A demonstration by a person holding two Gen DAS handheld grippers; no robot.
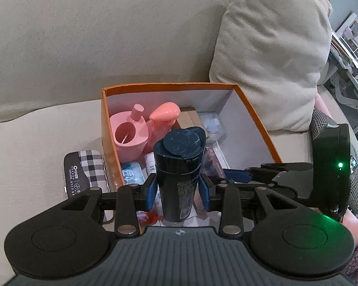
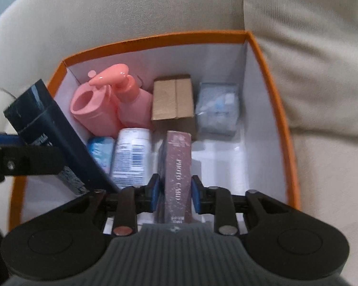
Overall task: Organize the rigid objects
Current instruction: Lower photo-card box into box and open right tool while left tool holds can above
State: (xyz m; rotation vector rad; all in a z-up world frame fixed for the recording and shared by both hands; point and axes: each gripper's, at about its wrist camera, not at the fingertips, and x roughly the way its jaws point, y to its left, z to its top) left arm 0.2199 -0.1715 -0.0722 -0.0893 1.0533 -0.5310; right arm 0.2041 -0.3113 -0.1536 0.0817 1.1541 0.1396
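While the left gripper [image 1: 178, 189] clamped the dark bottle [image 1: 179, 174] above the orange box [image 2: 272, 90], the right gripper [image 2: 175, 194] straddled the maroon box [image 2: 177, 171], its pads seemingly just clear. Judging by this, placing was under way; next, the bottle needed a free slot on the box's near left.

Left gripper [image 1: 178, 188] tilted steeply down over the near left corner of the orange box [image 1: 255, 116], blue pads [image 1: 150, 191] pressed on both sides of a dark bottle [image 1: 179, 166]. Right gripper [image 2: 175, 194] pitched down more steeply, inside the box near its front wall, pads [image 2: 196, 196] flanking a maroon carton [image 2: 176, 166] with slight gaps showing. Sleeve [image 1: 356, 250] at right, beside the box.
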